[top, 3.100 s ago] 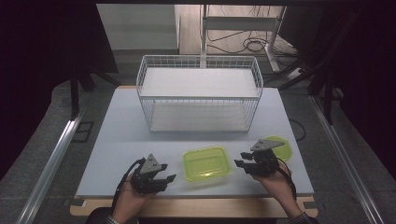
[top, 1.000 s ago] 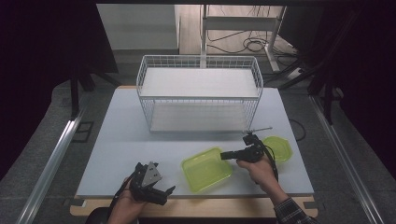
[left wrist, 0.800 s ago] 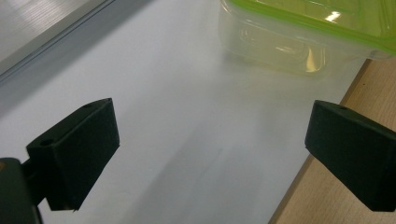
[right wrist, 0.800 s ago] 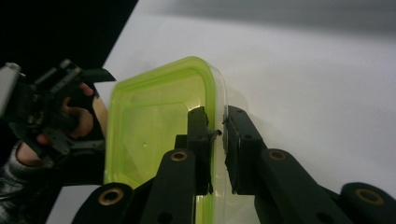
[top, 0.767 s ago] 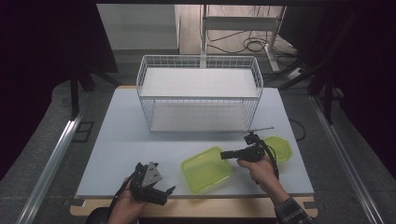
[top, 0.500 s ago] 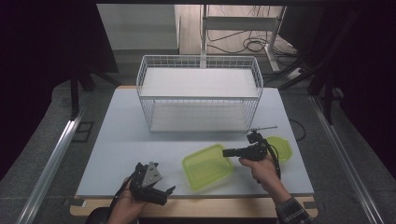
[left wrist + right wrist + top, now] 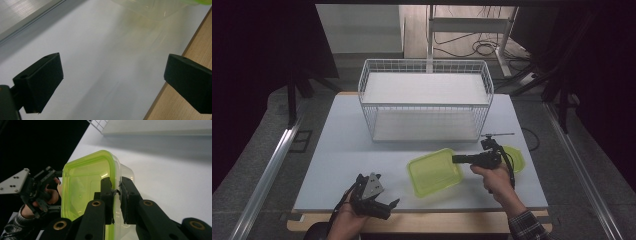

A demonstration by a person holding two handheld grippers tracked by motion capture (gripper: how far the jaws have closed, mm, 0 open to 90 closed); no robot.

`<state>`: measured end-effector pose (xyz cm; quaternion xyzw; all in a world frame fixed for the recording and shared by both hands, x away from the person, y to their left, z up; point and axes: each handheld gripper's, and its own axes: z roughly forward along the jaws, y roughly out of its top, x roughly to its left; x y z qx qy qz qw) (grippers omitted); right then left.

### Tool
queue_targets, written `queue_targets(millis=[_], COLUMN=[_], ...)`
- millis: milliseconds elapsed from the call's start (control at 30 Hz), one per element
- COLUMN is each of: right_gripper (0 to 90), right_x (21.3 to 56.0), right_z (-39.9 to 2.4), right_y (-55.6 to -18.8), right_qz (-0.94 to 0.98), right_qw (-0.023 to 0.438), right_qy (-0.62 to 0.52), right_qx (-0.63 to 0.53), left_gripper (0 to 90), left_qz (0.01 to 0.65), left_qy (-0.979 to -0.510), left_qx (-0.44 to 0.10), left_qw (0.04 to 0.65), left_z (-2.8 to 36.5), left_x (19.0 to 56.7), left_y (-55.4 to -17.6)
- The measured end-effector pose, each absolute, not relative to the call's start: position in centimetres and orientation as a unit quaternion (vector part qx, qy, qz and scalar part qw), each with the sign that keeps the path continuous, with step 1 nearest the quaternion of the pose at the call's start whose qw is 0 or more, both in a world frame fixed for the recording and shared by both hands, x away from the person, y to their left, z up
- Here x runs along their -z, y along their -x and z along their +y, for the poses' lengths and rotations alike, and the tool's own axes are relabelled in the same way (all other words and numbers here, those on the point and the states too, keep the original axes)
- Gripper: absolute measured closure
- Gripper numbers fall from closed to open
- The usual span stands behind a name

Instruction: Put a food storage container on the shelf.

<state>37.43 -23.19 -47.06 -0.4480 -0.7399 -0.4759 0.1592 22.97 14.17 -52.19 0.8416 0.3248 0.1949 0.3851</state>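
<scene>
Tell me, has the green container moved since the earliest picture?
Yes. The green container, gripped at its rim by the right tongs, is now tilted, with its right edge raised nearer the wire basket.

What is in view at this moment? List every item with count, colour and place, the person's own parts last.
Table: one, white top with a wooden front edge, centre of the high view.
Wire basket: one, white, at the far middle of the table.
Container: one, clear with a lime-green rim, near middle, tilted, rim pinched by the right gripper.
Lid: one, lime green, flat on the table just right of the right gripper.
Floor: grey, around the table.
Left gripper: one, black, near left edge, fingers wide apart over bare table.
Right gripper: one, black, shut on the container.
Hands: two, one on each gripper, at the near edge.
</scene>
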Motion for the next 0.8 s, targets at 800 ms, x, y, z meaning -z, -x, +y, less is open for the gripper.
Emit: queue_targets(millis=[800], right_gripper=[81.7], right_x=[41.1], right_z=[-23.6], right_y=[-39.0], right_qz=[-0.703], right_qw=[0.142], right_qy=[0.441], right_qx=[0.539], left_gripper=[1.4], left_qz=[0.337], left_qy=[-0.831], left_qx=[-0.186], left_qw=[0.401], left_z=[14.7], left_x=[52.0], left_y=[-23.1])
